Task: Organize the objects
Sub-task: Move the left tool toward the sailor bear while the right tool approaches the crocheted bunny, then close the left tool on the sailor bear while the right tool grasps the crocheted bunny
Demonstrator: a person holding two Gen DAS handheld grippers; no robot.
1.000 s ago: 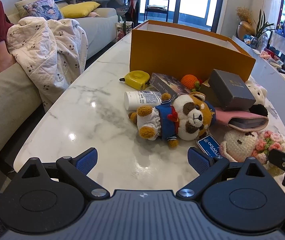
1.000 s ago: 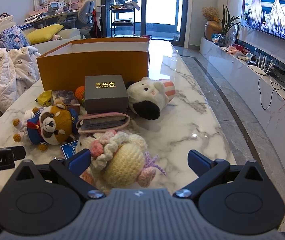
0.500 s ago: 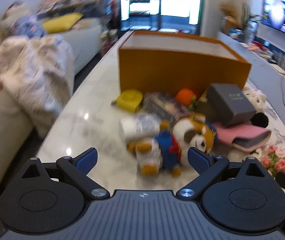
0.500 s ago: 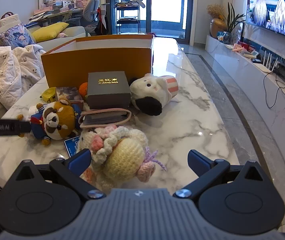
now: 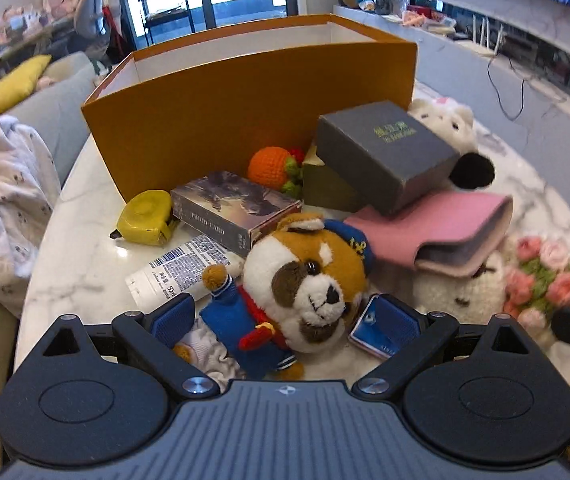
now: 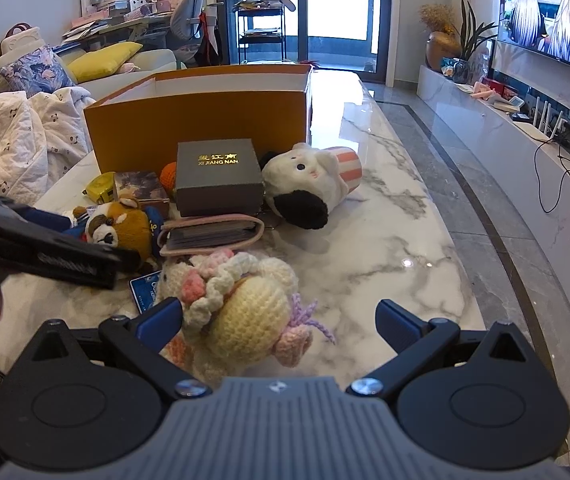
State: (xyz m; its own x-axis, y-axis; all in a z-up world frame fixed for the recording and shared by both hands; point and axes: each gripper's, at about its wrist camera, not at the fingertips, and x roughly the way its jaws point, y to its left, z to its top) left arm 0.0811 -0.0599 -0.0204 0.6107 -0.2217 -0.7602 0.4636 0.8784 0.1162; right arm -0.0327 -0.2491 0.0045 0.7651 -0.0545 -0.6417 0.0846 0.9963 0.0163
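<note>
An open orange box [image 5: 253, 104] stands on the marble table [image 5: 81, 264], also seen in the right wrist view [image 6: 201, 120]. In front of it lies a pile: a brown plush dog in blue [image 5: 305, 280], a grey box [image 5: 385, 152], a pink wallet [image 5: 437, 228], a photo card box [image 5: 233, 204], a yellow tape measure [image 5: 145, 220], a white tube [image 5: 181, 268], an orange crochet fruit [image 5: 269, 166]. My left gripper [image 5: 285, 320] is open, its fingers either side of the dog. My right gripper [image 6: 281, 320] is open around a cream crochet doll [image 6: 241, 304].
A white plush with a striped cup [image 6: 313, 180] lies right of the grey box. A blue card [image 5: 373, 332] lies under the left gripper's right finger. A sofa with a blanket [image 6: 25, 136] runs along the table's left. A TV bench [image 6: 525, 128] stands to the right.
My left gripper has moved forward and right, closing in on the plush dog so that its fingers now straddle it. My right gripper has barely moved.
</note>
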